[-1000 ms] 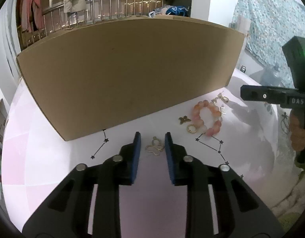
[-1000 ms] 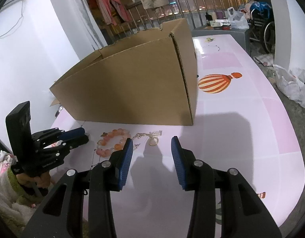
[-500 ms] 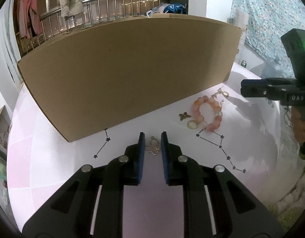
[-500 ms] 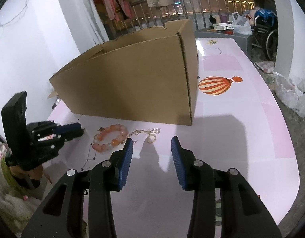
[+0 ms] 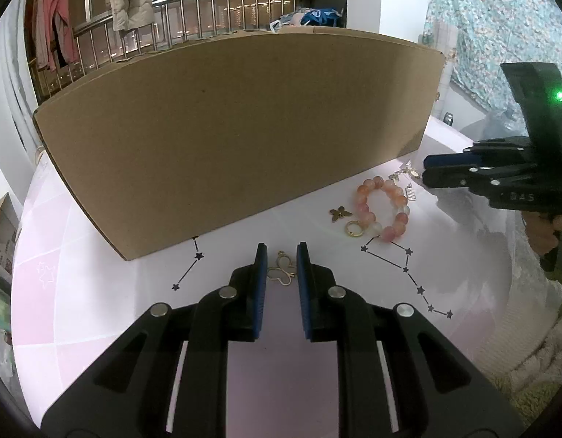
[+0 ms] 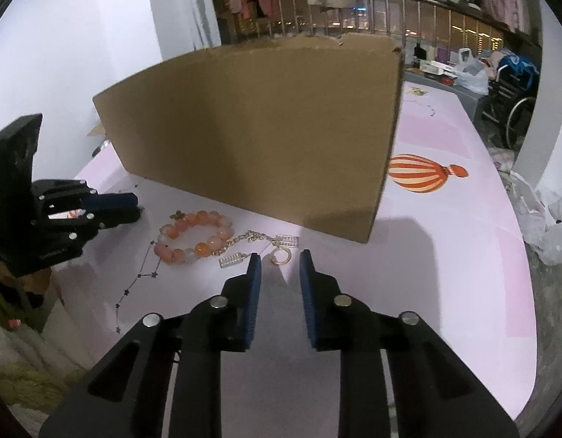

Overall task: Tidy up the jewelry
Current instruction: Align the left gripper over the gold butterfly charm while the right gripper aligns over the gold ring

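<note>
**Gold butterfly between narrow left jaws; right jaws closing on nothing**

Left wrist view: Gold-outlined butterfly pendant (image 5: 281,273) flat on the pale pink surface (image 5: 98,255), hanging loop pointing away toward the cardboard box (image 5: 237,127), wings spread crosswise from pad to pad. Left gripper (image 5: 281,255) angled down over it, jaws slightly apart, one blue pad just beside each wing; no firm pinch visible. Farther right, near the box front: peach bead bracelet (image 5: 385,211) lying in a loop, a small bronze butterfly charm (image 5: 340,213) and a gold hoop (image 5: 354,228) just beside it. Right gripper (image 5: 427,171) at the far right, tips aimed left at the bracelet's far side.

Right wrist view: Black fingers with blue pads, jaws just narrowed to a small gap, nothing between them, released. Just ahead of the tips, a gold ring clasp (image 6: 281,257) on the surface, apart from both pads. From it a fine chain (image 6: 248,237) running leftward to the bracelet, long axis roughly along the box front; a silver bar charm (image 6: 231,260) near the left pad. Left gripper at the left edge, tips pointing right.
</note>
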A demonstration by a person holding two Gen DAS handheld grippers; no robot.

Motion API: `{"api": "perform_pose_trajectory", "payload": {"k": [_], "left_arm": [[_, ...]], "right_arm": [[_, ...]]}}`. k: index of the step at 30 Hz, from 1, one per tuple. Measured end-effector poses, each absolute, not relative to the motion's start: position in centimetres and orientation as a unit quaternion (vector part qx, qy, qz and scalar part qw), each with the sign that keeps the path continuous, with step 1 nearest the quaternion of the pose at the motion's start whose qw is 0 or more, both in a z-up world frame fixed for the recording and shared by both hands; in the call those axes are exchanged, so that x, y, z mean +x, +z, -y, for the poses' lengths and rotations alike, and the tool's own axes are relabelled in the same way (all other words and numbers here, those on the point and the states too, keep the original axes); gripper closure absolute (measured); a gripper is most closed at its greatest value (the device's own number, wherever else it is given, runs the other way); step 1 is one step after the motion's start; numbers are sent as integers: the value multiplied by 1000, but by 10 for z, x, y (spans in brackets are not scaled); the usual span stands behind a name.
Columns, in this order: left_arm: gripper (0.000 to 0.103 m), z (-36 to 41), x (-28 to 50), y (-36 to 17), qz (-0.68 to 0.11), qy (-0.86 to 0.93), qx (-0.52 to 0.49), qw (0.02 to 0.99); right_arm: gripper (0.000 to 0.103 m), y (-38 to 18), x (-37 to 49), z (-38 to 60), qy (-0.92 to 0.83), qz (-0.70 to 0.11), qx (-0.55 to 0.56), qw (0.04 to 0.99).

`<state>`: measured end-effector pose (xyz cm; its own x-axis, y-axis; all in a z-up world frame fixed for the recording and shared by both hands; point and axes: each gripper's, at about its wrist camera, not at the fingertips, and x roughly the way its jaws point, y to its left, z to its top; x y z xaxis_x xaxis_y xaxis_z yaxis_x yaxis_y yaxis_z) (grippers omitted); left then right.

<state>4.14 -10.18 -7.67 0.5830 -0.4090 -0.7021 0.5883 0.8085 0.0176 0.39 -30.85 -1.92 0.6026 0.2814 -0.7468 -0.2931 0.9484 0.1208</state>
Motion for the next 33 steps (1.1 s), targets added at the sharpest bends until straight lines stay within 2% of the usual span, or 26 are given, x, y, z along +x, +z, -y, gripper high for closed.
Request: {"api": "perform_pose_trajectory", "payload": {"k": [10, 33], "left_arm": [[88, 101, 42, -77, -358, -283, 125, 881], [88, 102, 42, -74, -355, -286, 127, 881]], "right_arm": [[91, -18, 14, 301, 174, -418, -24, 891], [92, -11, 5, 306, 156, -410, -5, 899]]}}
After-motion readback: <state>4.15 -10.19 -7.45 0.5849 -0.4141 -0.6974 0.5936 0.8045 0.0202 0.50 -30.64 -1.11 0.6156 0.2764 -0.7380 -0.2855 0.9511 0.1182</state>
